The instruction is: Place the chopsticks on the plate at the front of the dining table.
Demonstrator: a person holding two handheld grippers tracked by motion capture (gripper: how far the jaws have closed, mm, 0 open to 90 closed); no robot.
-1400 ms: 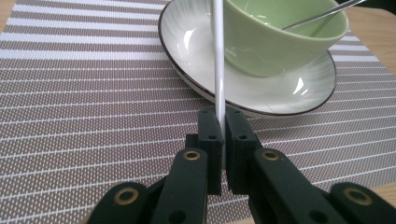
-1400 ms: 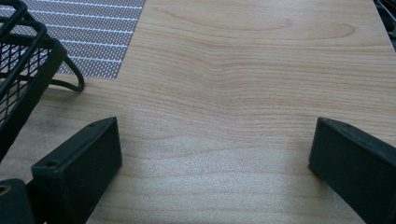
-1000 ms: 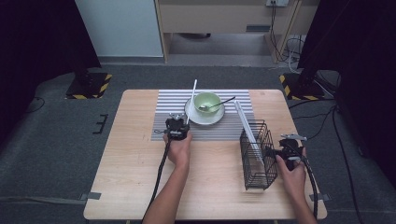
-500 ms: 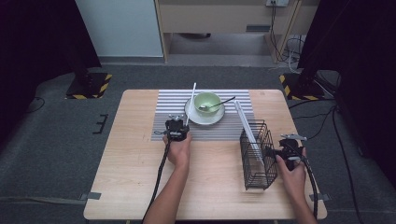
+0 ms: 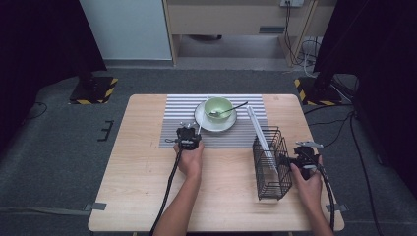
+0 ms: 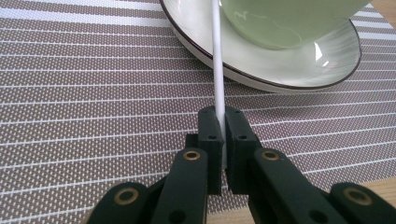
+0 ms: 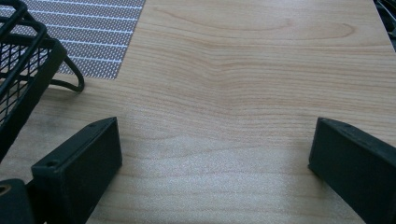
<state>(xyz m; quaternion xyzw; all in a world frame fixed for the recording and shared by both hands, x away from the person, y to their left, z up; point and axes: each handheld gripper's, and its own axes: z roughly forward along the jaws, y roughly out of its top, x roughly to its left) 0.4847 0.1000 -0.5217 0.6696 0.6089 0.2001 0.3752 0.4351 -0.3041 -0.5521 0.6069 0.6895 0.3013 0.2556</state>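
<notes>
My left gripper (image 5: 188, 132) (image 6: 223, 117) is shut on the near end of a thin white chopstick (image 6: 217, 56) (image 5: 201, 125). The stick slants up over the rim of a white plate (image 6: 303, 77) (image 5: 200, 119). On that plate stands a pale green bowl (image 5: 219, 105) (image 6: 280, 23) with a dark spoon (image 5: 235, 108) resting in it. My right gripper (image 5: 299, 153) (image 7: 215, 158) hangs open just above the bare wood, right of a black wire basket (image 5: 273, 169) (image 7: 21, 70). A second white chopstick (image 5: 259, 132) leans in that basket.
A grey-and-white striped placemat (image 5: 172, 123) (image 6: 93, 93) (image 7: 93, 32) lies under the plate at the back of the wooden table (image 5: 142, 196). Cables trail from both grippers toward the front edge. Grey floor surrounds the table.
</notes>
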